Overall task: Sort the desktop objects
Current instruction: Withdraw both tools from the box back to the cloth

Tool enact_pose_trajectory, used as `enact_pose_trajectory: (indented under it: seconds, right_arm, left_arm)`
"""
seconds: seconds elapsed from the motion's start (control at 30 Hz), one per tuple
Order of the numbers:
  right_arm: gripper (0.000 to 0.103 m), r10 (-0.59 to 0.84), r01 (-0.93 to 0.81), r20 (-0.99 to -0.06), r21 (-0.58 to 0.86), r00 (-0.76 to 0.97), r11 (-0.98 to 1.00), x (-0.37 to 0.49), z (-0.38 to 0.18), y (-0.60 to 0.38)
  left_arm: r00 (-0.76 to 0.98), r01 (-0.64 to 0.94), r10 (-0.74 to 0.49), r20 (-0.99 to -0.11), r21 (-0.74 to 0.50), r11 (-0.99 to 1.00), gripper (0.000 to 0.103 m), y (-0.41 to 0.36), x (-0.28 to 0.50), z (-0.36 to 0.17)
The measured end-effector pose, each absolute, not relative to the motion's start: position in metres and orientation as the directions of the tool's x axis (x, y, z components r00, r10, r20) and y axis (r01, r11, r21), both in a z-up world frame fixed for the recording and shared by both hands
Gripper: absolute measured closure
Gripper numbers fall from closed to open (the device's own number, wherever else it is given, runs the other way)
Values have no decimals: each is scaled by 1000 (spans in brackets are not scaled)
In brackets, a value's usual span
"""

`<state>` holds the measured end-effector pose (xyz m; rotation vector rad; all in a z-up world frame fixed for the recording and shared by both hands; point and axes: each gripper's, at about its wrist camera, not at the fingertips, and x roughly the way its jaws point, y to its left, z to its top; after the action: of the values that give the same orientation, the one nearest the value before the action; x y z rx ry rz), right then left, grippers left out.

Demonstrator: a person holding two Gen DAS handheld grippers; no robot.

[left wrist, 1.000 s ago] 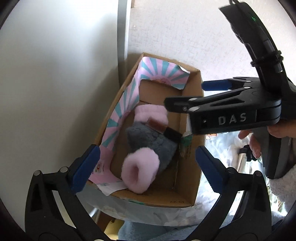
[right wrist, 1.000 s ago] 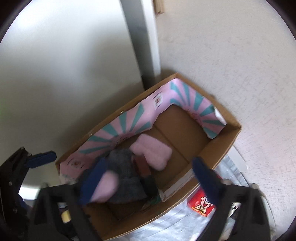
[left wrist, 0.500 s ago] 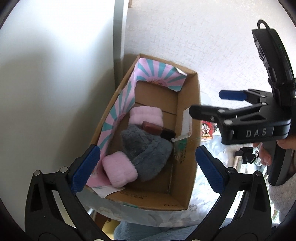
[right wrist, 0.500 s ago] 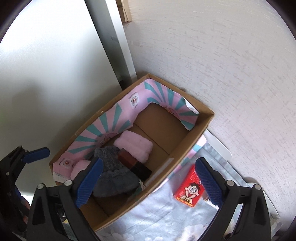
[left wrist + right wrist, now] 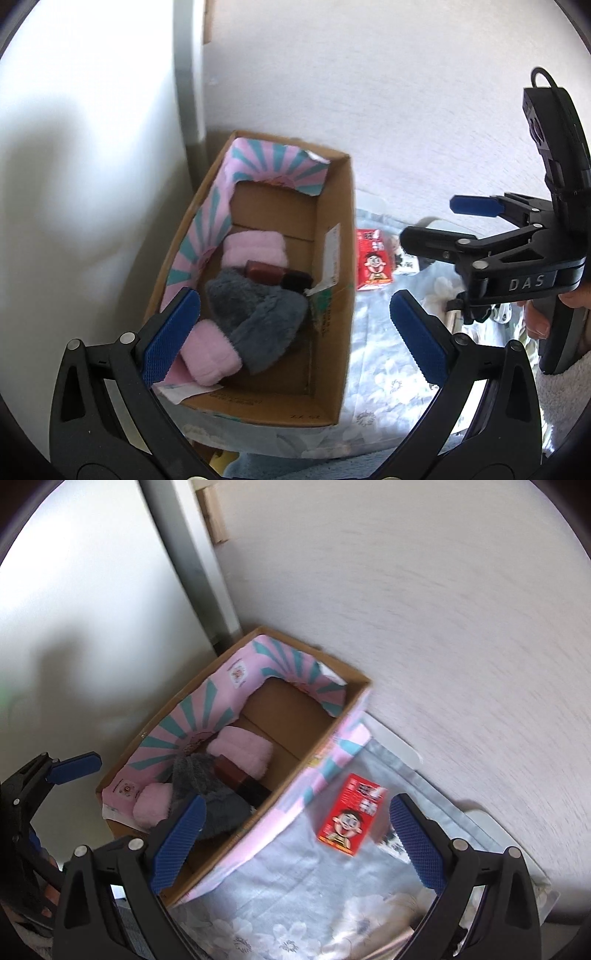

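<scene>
Sitting on a floral cloth (image 5: 295, 904) (pale blue), a cardboard box (image 5: 328, 734) meets white walls (image 5: 461, 609).

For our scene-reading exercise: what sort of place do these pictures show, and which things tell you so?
Probably a home, perhaps a bedroom corner: a pale floral fabric cover spread beside a textured white wall, and an open cardboard box holding fluffy pink and grey soft items.

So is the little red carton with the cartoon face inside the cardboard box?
No, the red carton lies on the flowery cloth outside the cardboard box, just beside its wall.
</scene>
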<state>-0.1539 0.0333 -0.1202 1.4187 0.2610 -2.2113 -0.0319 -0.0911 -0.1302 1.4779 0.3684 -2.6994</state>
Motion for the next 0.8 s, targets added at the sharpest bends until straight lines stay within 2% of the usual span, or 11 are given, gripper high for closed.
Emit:
enact_pose_trajectory:
  seconds: [0.23,0.53,0.8]
  right_arm:
    - [4,-335,351,-849,193,-409,-916,-139,-100,104]
    - [3,-224,171,-834,158,-503,-973,-104,-81,198]
    - [3,-154,30,-831,164,-535,-986,-70,-90,269]
  left_arm:
    - [-572,69,110,-813,-181,-981,0,-68,-41,-116]
    - [-585,-30,185,-789,-207,-978,0,-29,-55,-109]
    - [-572,-87,171,-802,-147,-985,1,18,-59,-120]
